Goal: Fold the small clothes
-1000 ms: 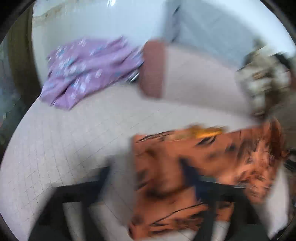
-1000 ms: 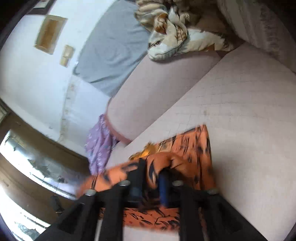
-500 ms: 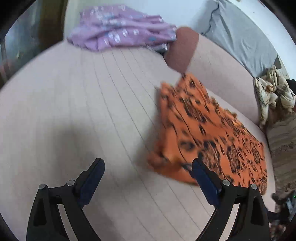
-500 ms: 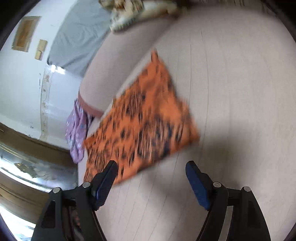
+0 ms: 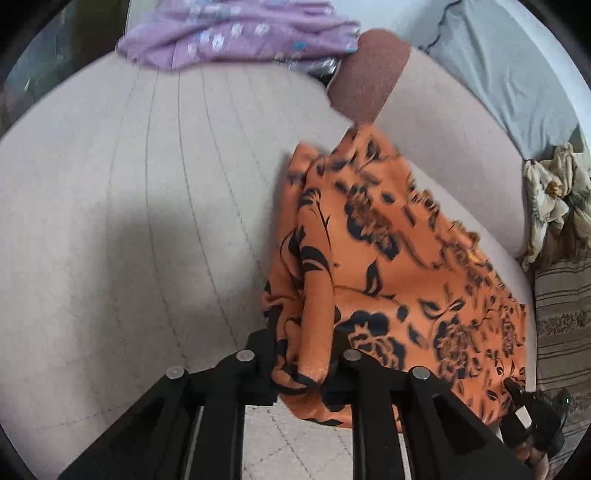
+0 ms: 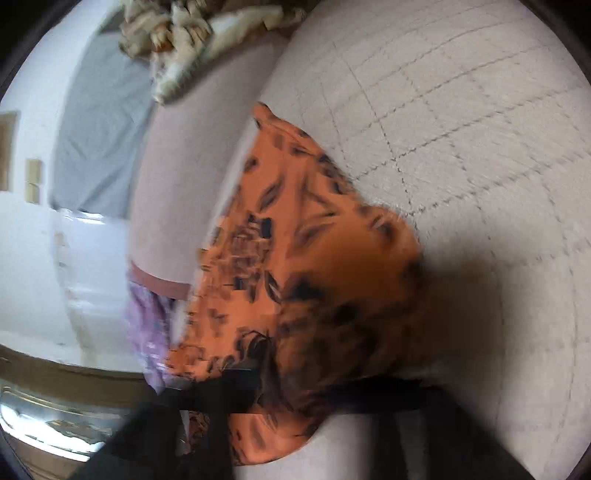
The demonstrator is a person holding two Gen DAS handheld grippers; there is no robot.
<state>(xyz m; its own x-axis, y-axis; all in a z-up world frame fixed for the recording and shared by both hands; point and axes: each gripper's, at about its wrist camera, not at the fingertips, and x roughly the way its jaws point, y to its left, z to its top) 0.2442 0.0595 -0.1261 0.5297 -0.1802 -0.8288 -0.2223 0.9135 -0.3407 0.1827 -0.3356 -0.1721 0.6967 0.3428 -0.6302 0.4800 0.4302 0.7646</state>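
An orange cloth with a black flower print (image 5: 373,258) lies on the pale quilted sofa seat (image 5: 147,206). My left gripper (image 5: 303,354) is shut on the cloth's near left corner, which bunches between the fingers. In the right wrist view the same orange cloth (image 6: 295,266) is blurred; my right gripper (image 6: 295,391) is closed on its near edge, with cloth bulging over and between the fingers. Part of the cloth hangs below the grippers.
A purple flowered garment (image 5: 236,33) lies at the far end of the seat, beside a brown bolster end (image 5: 369,74). A cream patterned cloth (image 5: 554,199) is heaped at the right. A grey pillow (image 5: 498,62) leans on the wall behind the backrest.
Half a second ago both grippers were open with the orange cloth lying flat ahead. Now both have moved in and shut on its near edge.
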